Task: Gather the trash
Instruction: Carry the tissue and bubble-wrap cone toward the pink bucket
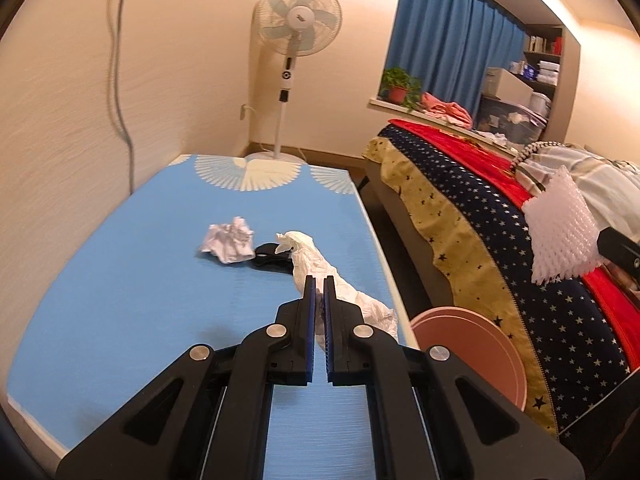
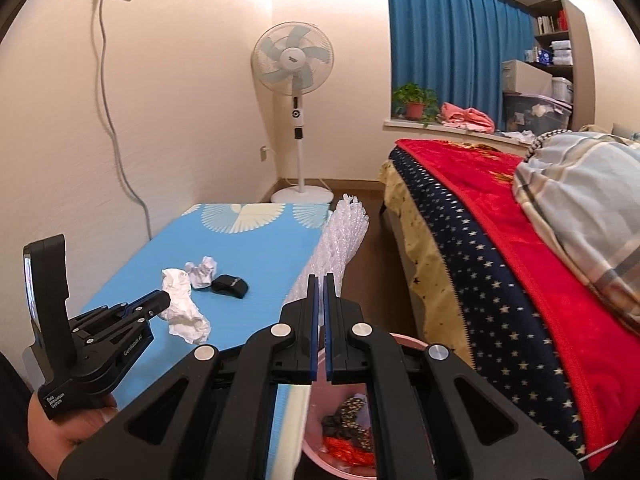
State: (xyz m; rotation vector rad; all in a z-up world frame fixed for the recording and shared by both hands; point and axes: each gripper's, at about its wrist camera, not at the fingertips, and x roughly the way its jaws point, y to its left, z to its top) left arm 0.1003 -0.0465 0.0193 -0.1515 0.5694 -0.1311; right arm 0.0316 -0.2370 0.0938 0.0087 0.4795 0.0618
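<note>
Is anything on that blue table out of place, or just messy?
Mostly litter: a crumpled paper ball lies loose on the blue table, and a long white tissue is pinched in the left gripper. The odd one is a small black pouch-like item beside them; it doesn't look like trash.

Both wrist views look forward along the fingers, close above the shared blue table (image 1: 120, 280) and fan (image 2: 292, 60).

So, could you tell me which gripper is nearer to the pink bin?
Right. The right gripper, shut on the foam net, hangs directly above the pink bin. The left gripper, shut on the tissue, is over the blue table beside it.
</note>
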